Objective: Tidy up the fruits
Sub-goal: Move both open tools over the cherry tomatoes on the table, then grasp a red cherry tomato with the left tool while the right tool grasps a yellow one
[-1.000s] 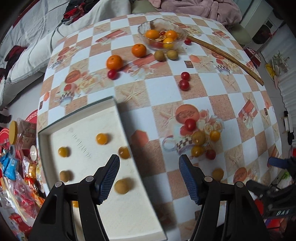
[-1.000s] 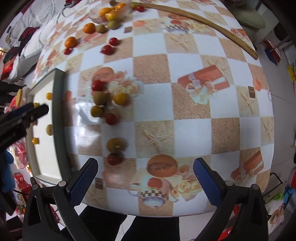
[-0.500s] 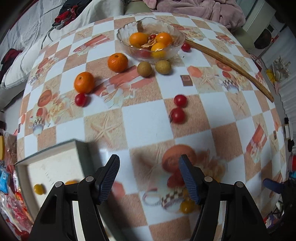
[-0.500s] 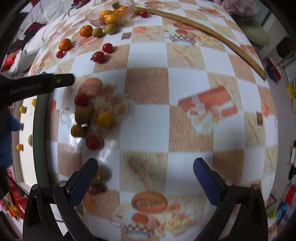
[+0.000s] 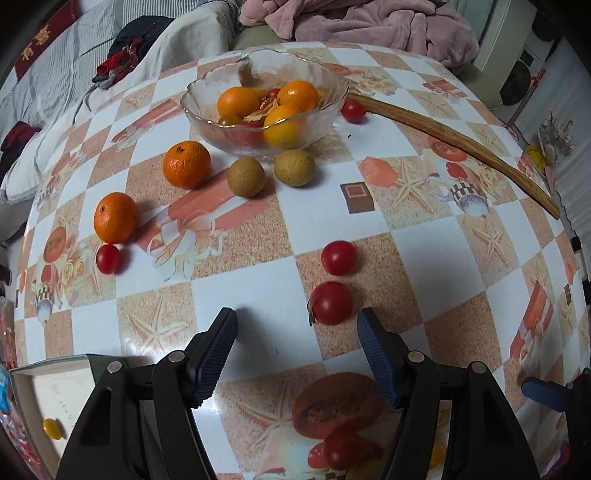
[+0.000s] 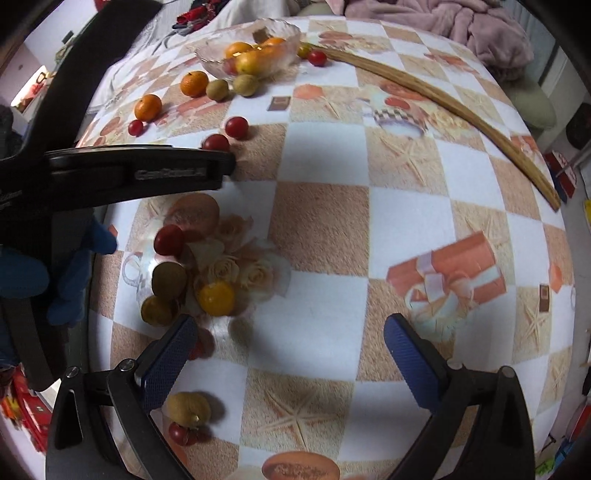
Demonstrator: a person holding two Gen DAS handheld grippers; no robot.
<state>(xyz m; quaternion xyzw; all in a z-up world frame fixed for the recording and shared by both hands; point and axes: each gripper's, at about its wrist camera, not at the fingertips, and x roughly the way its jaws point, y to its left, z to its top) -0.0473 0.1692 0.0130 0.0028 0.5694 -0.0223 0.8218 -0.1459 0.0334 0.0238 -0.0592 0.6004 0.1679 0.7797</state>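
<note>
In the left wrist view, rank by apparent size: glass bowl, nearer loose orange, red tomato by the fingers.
1. glass bowl
2. nearer loose orange
3. red tomato, only slightly smaller than the orange; being closer to the camera inflates it, so true size is unsure.

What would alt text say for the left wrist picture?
An open left gripper hovers just short of a cherry tomato on a checkered tablecloth. Beyond sit two mandarins, two longans and a glass bowl of fruit.

checkered tablecloth point(image 5: 255, 295), curved wooden stick point(image 5: 461, 140), pink blanket point(image 5: 369, 22), striped bedding point(image 5: 62, 62)
</note>
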